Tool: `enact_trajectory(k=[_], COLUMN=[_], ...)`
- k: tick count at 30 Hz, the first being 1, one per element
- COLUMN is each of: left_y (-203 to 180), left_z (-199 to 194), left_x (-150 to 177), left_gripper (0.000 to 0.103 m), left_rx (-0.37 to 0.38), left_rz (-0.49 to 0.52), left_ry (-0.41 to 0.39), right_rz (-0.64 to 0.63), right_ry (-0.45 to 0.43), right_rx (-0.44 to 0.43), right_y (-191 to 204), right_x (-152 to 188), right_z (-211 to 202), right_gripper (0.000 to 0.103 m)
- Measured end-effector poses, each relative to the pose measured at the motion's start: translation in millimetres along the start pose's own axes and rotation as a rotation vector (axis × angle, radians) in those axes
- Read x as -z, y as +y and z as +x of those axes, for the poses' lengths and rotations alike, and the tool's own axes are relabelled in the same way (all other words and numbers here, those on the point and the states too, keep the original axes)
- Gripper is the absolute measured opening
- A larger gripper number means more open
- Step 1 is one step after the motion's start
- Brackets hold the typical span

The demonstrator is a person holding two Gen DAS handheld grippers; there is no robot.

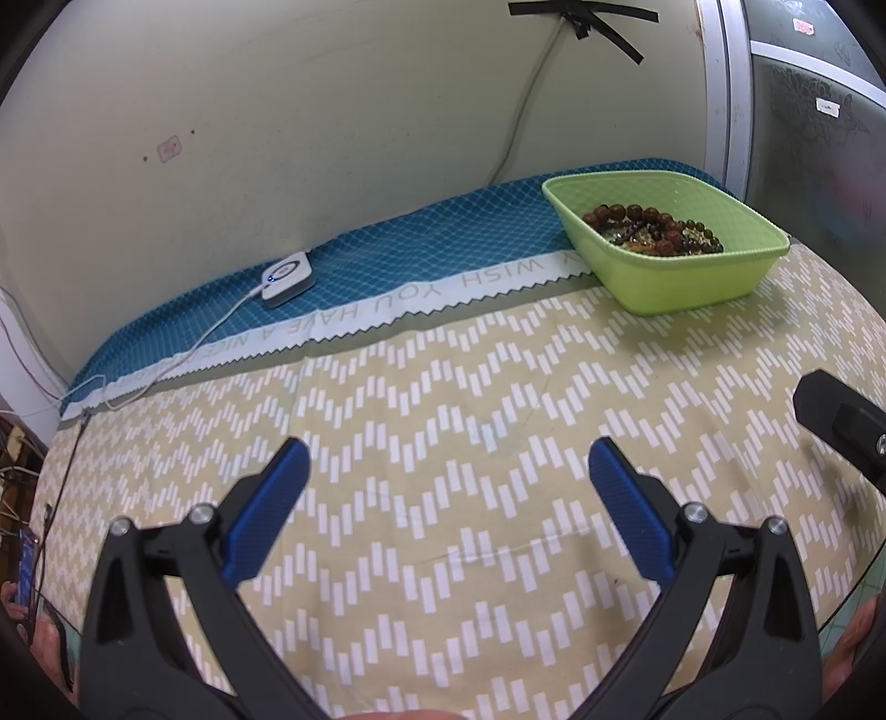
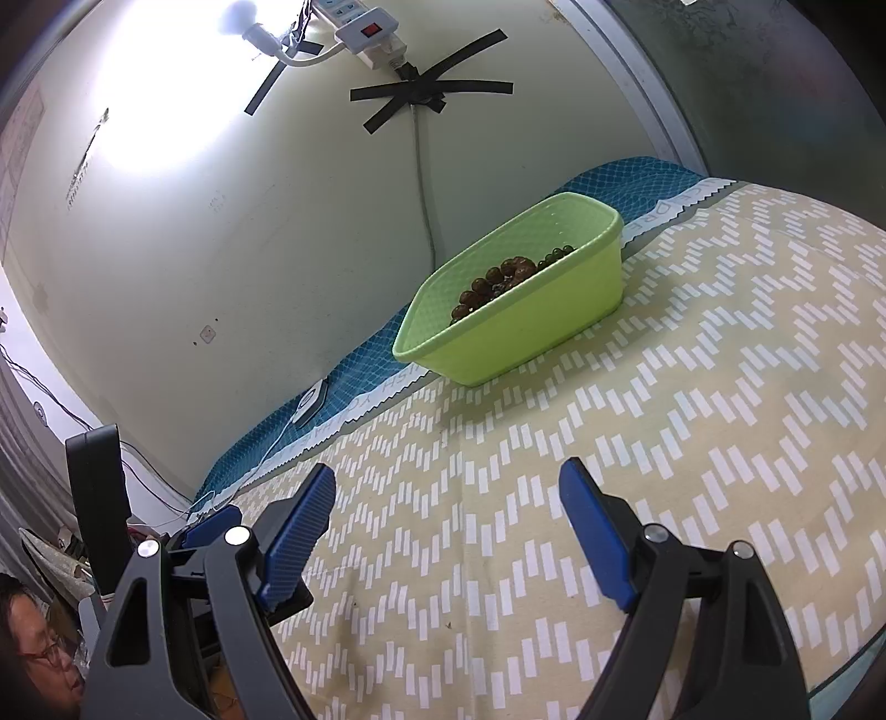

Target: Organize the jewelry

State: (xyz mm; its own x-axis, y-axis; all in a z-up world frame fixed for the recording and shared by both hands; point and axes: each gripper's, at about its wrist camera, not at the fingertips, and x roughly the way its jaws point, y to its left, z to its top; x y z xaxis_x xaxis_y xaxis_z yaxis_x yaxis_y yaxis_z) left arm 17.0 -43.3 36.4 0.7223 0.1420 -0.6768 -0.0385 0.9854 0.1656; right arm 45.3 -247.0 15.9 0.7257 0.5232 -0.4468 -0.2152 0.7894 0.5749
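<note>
A light green plastic basket point(image 1: 692, 277) stands at the far right of the table, holding brown and dark green bead bracelets point(image 1: 653, 224). It also shows in the right wrist view point(image 2: 531, 327), with the beads point(image 2: 498, 282) inside. My left gripper point(image 1: 448, 459) is open and empty, low over the patterned cloth, well short of the basket. My right gripper point(image 2: 448, 482) is open and empty too, over the cloth in front of the basket. Part of the right gripper point(image 1: 847, 426) shows at the right edge of the left wrist view.
A beige chevron tablecloth point(image 1: 443, 443) covers the table, with a blue netted cloth point(image 1: 387, 260) along the wall. A small white device point(image 1: 287, 277) with a cable lies on the blue cloth. A power strip point(image 2: 360, 27) hangs on the wall.
</note>
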Motion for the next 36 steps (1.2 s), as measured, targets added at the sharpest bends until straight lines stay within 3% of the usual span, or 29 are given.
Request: enact_trajectory(k=[27,36], left_y=[0.9,3.8], left_z=[1.0,7.5], left_x=[0.4,1.0], left_gripper=[0.097,0.097], left_rx=[0.001,0.105], left_rz=[0.014,0.000], left_ry=[0.000,0.037], right_rz=[-0.001,-0.021], right_ry=[0.000,-0.006], right_rx=[0.000,0.015], right_y=[0.1,2.4], right_x=[-0.3,0.0], right_z=[0.3,-0.7], right_gripper=[0.059,0.059])
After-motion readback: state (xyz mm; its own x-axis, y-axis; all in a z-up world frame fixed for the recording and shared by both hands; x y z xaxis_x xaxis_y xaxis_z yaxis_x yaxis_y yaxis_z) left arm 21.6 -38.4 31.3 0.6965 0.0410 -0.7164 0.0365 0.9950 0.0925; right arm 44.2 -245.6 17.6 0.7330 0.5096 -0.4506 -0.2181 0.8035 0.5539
